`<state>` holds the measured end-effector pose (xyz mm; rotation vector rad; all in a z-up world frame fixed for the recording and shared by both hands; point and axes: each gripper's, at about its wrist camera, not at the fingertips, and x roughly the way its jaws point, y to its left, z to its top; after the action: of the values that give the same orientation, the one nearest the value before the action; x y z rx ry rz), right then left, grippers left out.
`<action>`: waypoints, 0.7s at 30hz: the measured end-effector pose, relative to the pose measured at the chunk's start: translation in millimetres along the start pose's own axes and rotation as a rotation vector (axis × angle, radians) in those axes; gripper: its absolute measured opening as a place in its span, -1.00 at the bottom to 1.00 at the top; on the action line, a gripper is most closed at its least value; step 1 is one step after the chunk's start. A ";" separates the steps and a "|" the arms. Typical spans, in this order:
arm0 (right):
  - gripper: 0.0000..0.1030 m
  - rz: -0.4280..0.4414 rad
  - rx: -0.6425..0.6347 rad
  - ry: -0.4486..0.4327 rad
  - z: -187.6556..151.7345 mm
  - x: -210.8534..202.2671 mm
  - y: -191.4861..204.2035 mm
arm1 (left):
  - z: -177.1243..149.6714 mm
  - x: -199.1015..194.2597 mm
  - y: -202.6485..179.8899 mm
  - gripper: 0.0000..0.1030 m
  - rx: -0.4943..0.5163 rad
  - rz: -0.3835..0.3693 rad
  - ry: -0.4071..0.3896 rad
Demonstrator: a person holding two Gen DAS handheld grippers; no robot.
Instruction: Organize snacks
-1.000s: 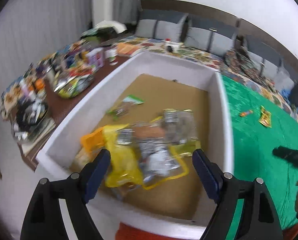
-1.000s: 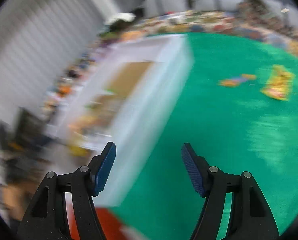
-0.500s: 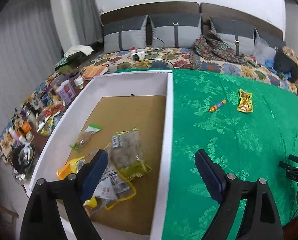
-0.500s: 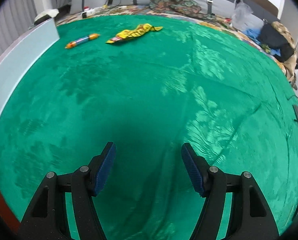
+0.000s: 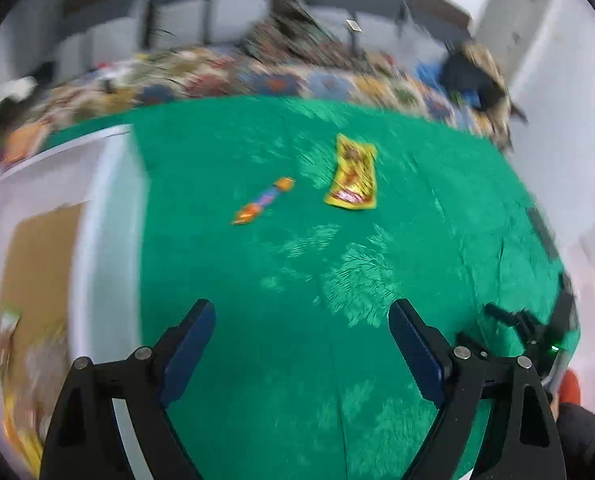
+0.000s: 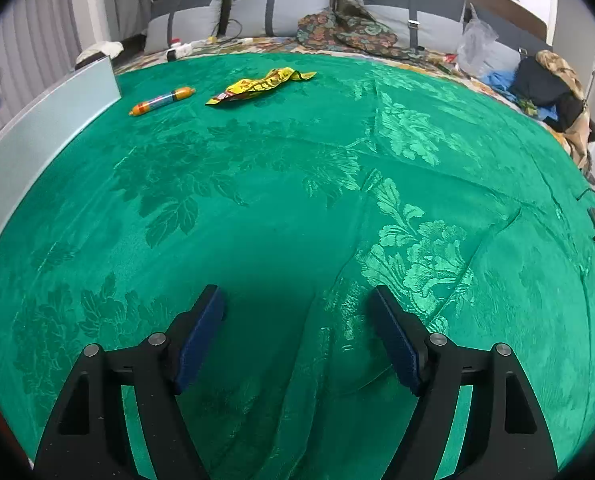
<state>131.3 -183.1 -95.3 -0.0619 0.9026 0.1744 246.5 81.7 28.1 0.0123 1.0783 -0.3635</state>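
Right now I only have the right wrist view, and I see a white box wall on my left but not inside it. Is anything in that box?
Observer: Yes. In the left wrist view the box has a brown floor, and blurred snack packets lie at its near end.
Operator: Is the left gripper carrying one of them?
Observer: No. The left gripper is open, with only the green blanket showing between its jaws.
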 end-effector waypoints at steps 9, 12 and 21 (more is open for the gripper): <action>0.56 -0.001 0.003 0.000 0.6 2.1 -0.4 | 80.7 131.1 11.8 0.31 0.113 0.070 0.121; 0.56 0.000 0.004 0.000 0.3 1.7 -0.2 | 88.7 159.8 17.0 0.10 0.112 0.090 0.128; 0.56 0.001 0.006 -0.001 0.7 3.7 -0.8 | 81.4 179.4 22.4 -0.71 0.121 0.161 0.063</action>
<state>134.2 -183.3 -97.7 -0.0560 0.9025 0.1722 398.2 36.7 -91.3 0.2184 1.1078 -0.2837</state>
